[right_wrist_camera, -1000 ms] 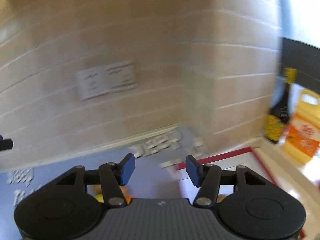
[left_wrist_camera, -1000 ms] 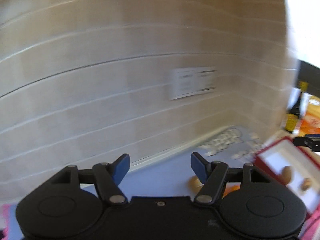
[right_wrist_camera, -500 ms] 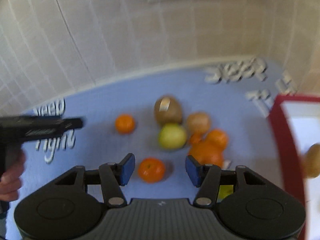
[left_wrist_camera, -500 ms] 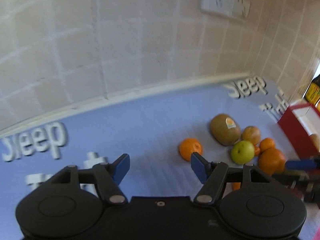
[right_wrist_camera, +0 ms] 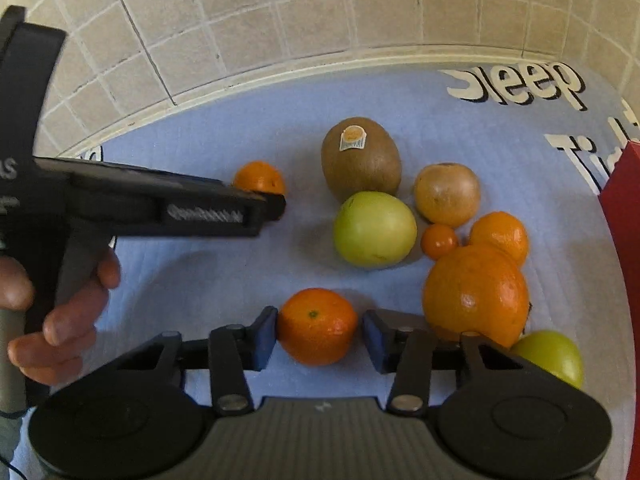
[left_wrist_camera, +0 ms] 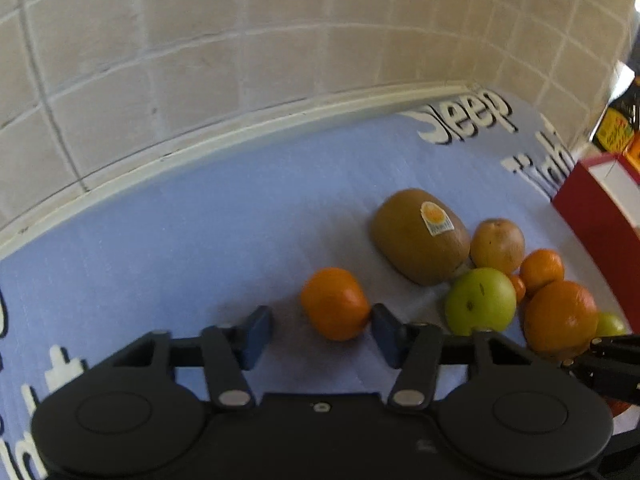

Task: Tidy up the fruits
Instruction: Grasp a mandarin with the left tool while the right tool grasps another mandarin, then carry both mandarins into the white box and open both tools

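Note:
Several fruits lie on a blue mat [left_wrist_camera: 168,240]. My left gripper [left_wrist_camera: 322,334] is open around a small orange [left_wrist_camera: 335,303], which touches the right finger; this orange also shows in the right wrist view [right_wrist_camera: 259,178]. My right gripper [right_wrist_camera: 319,338] is open around another small orange [right_wrist_camera: 317,325] that sits between its fingers. Close by lie a brown kiwi [right_wrist_camera: 361,158], a green apple [right_wrist_camera: 374,229], a tan round fruit [right_wrist_camera: 447,194], a big orange [right_wrist_camera: 476,294], two smaller oranges and a second green fruit [right_wrist_camera: 550,354]. The left gripper's body [right_wrist_camera: 160,208] shows in the right wrist view.
A red tray [left_wrist_camera: 600,208] with a white inside stands at the right edge of the mat. A tiled wall [right_wrist_camera: 320,12] rises right behind the mat. A dark bottle [left_wrist_camera: 618,124] stands beyond the tray. The mat carries white lettering.
Both grippers have dropped from facing the wall down to the mat and moved forward. Each now has a small orange between its open fingers.

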A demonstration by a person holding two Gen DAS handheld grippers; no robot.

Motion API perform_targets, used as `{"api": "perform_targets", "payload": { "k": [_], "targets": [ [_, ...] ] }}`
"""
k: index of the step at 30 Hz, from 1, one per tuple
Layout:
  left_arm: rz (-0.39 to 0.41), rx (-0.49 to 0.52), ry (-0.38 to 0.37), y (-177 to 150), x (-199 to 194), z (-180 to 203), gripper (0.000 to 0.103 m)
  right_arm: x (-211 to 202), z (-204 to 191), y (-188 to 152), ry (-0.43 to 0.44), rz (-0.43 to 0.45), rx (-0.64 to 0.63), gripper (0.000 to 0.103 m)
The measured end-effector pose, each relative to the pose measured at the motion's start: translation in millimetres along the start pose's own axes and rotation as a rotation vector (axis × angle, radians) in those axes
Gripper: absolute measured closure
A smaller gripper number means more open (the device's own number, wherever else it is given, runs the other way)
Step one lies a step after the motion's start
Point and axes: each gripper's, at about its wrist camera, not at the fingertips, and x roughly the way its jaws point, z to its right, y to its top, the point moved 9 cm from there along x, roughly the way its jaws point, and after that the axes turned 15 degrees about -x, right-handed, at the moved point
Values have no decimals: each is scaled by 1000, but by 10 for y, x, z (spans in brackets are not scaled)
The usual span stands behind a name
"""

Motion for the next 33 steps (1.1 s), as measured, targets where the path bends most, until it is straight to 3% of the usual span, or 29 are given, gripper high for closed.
{"api": "perform_targets", "payload": {
  "k": [2, 7, 16, 22, 27, 31, 33],
  "targets": [
    [13, 16, 8, -6, 15, 36, 57, -17, 8, -3, -1, 2, -4, 59],
    [20, 18, -14, 8, -4, 110, 58, -123, 62, -50, -3, 14, 4, 60],
    [140, 114, -57, 289, -577, 720, 58, -757, 483, 28, -68, 116, 60, 60],
    [188, 196, -122, 438, -708, 1446, 58, -1426, 1148, 19, -187, 230, 152, 60],
    [220, 302, -210, 546, -774, 2259, 58, -2077, 1950, -162, -344, 323, 249, 60],
    [201, 341, -328, 665, -703, 2973, 58, -2459, 2720, -418, -485, 342, 346, 60],
    [153, 357, -391, 686, -549, 3334, 58, -2506, 2995, -564, -523, 318, 387, 60]
  ]
}}
